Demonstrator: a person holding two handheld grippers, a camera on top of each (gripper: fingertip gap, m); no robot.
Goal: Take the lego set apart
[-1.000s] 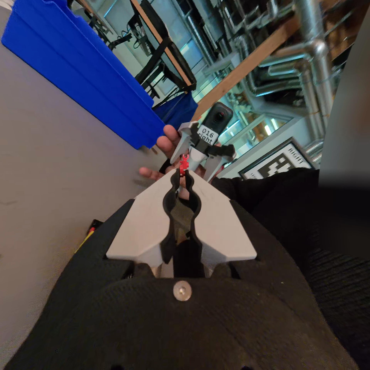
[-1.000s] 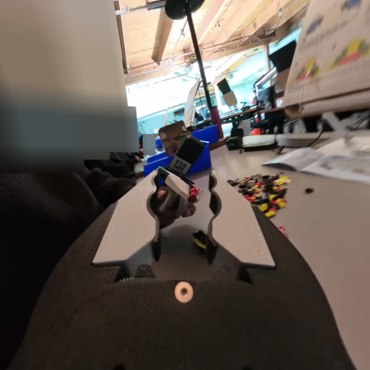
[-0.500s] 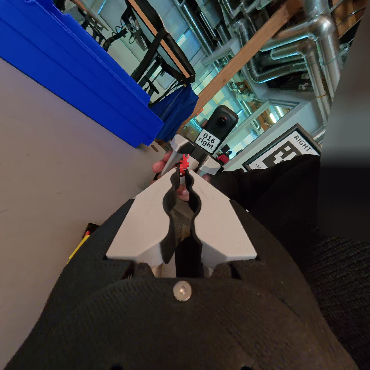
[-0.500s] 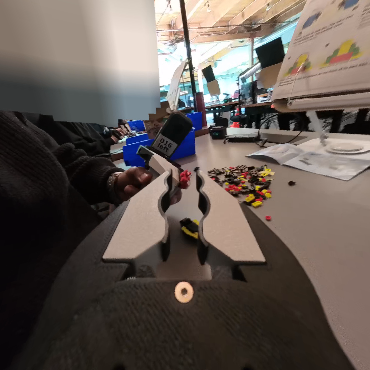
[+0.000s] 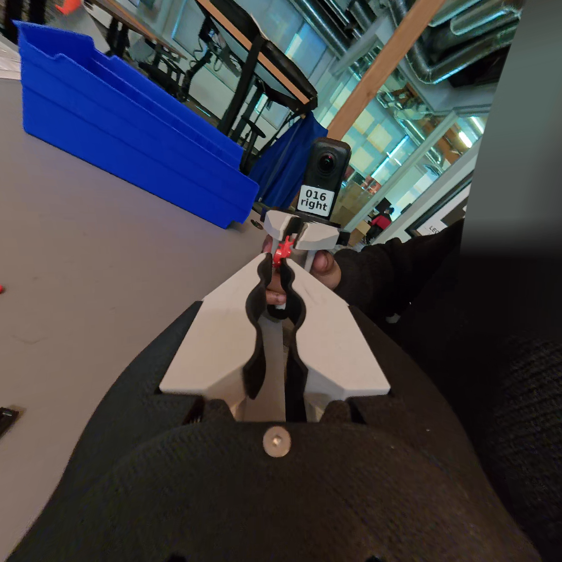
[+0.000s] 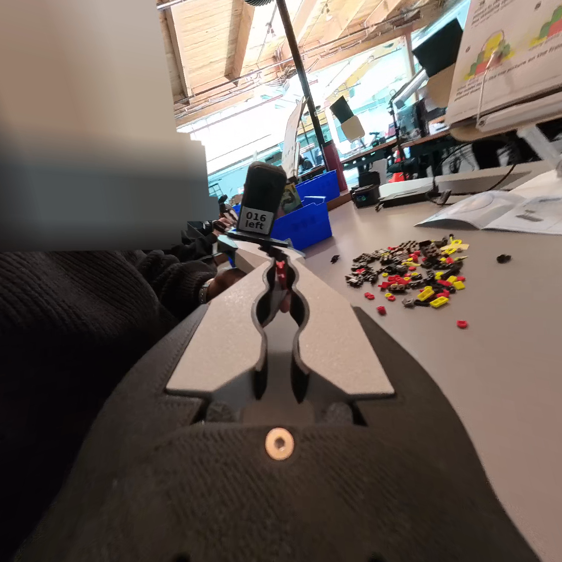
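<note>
- Lego piece (image 5: 281,251), small and red, sits pinched between the tips of both your grippers, held up off the grey table (image 5: 91,258).
- Your left gripper (image 5: 276,262) is nearly closed, its tips clamped on the red piece.
- Your right gripper (image 6: 281,269) is closed down on the same piece from the opposite side.
- Loose black, red and yellow lego parts (image 6: 407,273) lie scattered on the table to your right.
- Behind stands a blue bin (image 5: 121,127).

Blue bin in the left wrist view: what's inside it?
Cannot tell. The blue bin on the table shows only its outer wall, rim and part of an inner wall; its floor is hidden.
</note>
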